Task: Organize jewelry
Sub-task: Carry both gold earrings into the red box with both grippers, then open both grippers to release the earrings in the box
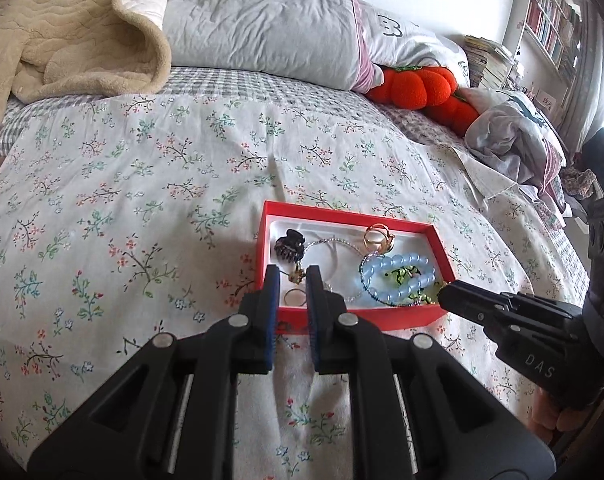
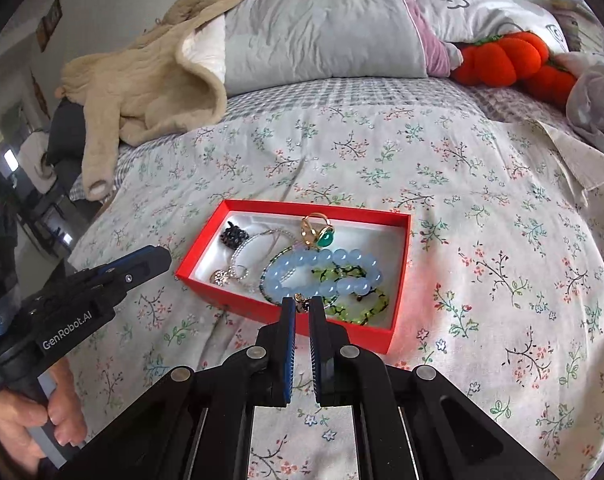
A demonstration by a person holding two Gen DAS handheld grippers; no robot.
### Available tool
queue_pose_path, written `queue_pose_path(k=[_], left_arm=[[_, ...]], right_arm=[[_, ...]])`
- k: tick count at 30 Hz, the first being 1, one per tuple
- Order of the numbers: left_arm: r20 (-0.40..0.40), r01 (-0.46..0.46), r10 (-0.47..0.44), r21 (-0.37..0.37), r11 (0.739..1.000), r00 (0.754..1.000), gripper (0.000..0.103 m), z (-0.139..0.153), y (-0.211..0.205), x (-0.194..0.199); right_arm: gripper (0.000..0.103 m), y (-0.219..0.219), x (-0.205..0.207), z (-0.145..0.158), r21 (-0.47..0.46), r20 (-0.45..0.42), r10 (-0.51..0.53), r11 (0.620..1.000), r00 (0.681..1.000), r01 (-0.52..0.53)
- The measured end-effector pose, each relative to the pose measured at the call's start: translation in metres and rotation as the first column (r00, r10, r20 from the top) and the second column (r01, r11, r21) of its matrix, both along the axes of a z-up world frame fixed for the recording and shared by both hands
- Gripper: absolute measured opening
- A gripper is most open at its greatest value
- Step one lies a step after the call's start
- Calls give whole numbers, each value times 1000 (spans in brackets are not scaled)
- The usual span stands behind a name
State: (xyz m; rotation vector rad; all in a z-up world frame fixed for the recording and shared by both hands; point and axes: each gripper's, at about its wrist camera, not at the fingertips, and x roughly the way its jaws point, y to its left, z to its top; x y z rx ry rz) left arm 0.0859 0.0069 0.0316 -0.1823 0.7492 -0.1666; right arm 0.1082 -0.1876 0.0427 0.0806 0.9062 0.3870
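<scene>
1. The left gripper point(image 1: 293, 276) is hovering at the near-left end of the red box point(image 1: 353, 314), its blue-padded fingers point(image 1: 273, 292) standing a narrow gap apart with nothing pinched between them.
2. The right gripper point(image 2: 302, 307) is hanging over the box's near long wall, jaws likewise only a slit apart; a small dark charm is showing in that slit, but whether it is being gripped cannot be told.
3. A left hand point(image 2: 26, 420) is wrapping around the left gripper's handle at the lower left of the right wrist view.
4. The red box is sitting on the floral bedspread point(image 1: 142, 200), white-lined, with all the jewelry lying inside it.
5. A plain ring point(image 1: 294, 297) is lying near the box's left front corner, just behind the left fingertips.
6. A blue bead bracelet point(image 2: 325, 274) is coiling through the middle, lying over a green-and-black bracelet point(image 2: 357, 308).
7. A silvery beaded chain point(image 2: 246, 254) is looping beside them, toward the left.
8. A dark hair claw point(image 2: 234, 236) is resting in the far-left corner.
9. A gold ring with a green stone point(image 2: 319, 232) is sitting against the far wall.
10. Beyond the box, a beige fleece garment point(image 2: 150, 88), a grey pillow point(image 2: 321, 36) and an orange pumpkin plush point(image 2: 505, 60) are lying at the head of the bed.
</scene>
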Motion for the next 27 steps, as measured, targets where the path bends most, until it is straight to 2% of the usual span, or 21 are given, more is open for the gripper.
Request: queue_pose_path(k=[5, 15, 17, 19, 24, 27], left_arm=[[6, 20, -21, 18, 1000, 1000, 15, -8, -13, 12], [-16, 41, -40, 42, 998, 999, 15, -18, -23, 19], [-21, 41, -40, 43, 998, 999, 23, -16, -23, 17], [-14, 36, -35, 42, 998, 999, 42, -12, -22, 15], [-9, 16, -15, 57, 998, 1000, 64, -1, -19, 5], [-42, -31, 34, 71, 997, 999, 75, 0, -9, -3]], right_arm=[[7, -7, 11, -3, 26, 17, 7, 1000, 1000, -7], [7, -1, 18, -13, 13, -5, 38, 999, 999, -38], [8, -2, 17, -13, 17, -3, 31, 999, 1000, -31], [9, -2, 17, -10, 18, 9, 28, 999, 1000, -29], [11, 1, 11, -1, 6, 18, 26, 1000, 999, -26], [12, -1, 4, 1, -16, -4, 9, 1000, 1000, -9]])
